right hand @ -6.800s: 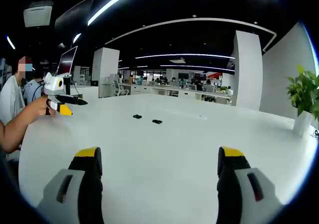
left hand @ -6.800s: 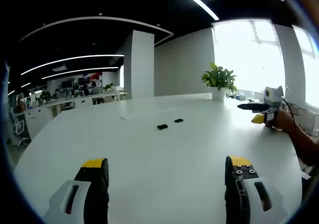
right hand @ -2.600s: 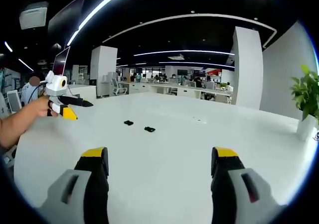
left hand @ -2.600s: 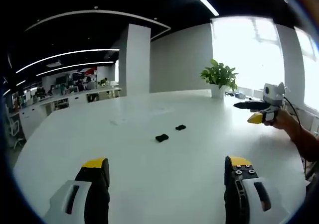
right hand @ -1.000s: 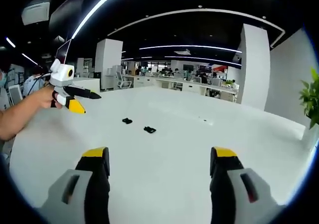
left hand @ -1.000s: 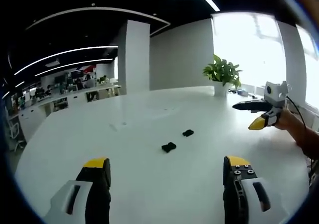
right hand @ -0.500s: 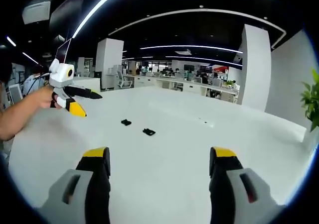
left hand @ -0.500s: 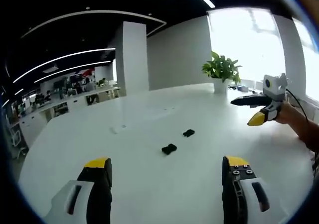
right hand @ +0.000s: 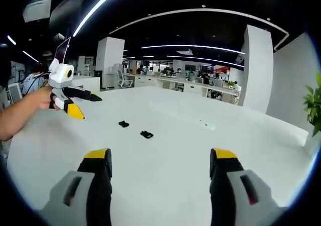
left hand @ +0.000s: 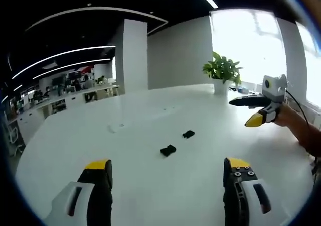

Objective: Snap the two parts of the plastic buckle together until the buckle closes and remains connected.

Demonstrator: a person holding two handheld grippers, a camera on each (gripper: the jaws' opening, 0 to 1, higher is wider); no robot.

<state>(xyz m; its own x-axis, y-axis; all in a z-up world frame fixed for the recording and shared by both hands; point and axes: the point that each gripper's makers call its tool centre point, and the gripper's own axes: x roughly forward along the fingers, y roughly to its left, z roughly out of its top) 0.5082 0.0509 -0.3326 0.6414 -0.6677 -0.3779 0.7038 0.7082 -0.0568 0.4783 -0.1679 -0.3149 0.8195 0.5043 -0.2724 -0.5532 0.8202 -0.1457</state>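
Two small black buckle parts lie apart on the white table [left hand: 150, 176]. In the left gripper view the nearer part [left hand: 168, 149] sits ahead of my open left gripper [left hand: 168, 168], with the other part [left hand: 188, 134] farther right. The right gripper [left hand: 253, 110] hovers at the right edge, held by a hand, its jaws apart. In the right gripper view the same two parts [right hand: 146, 134] [right hand: 123, 124] lie well ahead of my open right gripper [right hand: 160, 158]. The left gripper [right hand: 83, 103] hangs over the table at the left, jaws apart. Nothing is held.
A potted plant [left hand: 221, 73] stands at the table's far side, near bright windows. A white pillar [left hand: 131, 55] and office desks lie beyond the table. A person's forearm [right hand: 17, 115] reaches in from the left of the right gripper view.
Both cameras have come slightly closer to the buckle parts, which sit a little lower in the views. The parts themselves lie where they were. Both grippers stay open.
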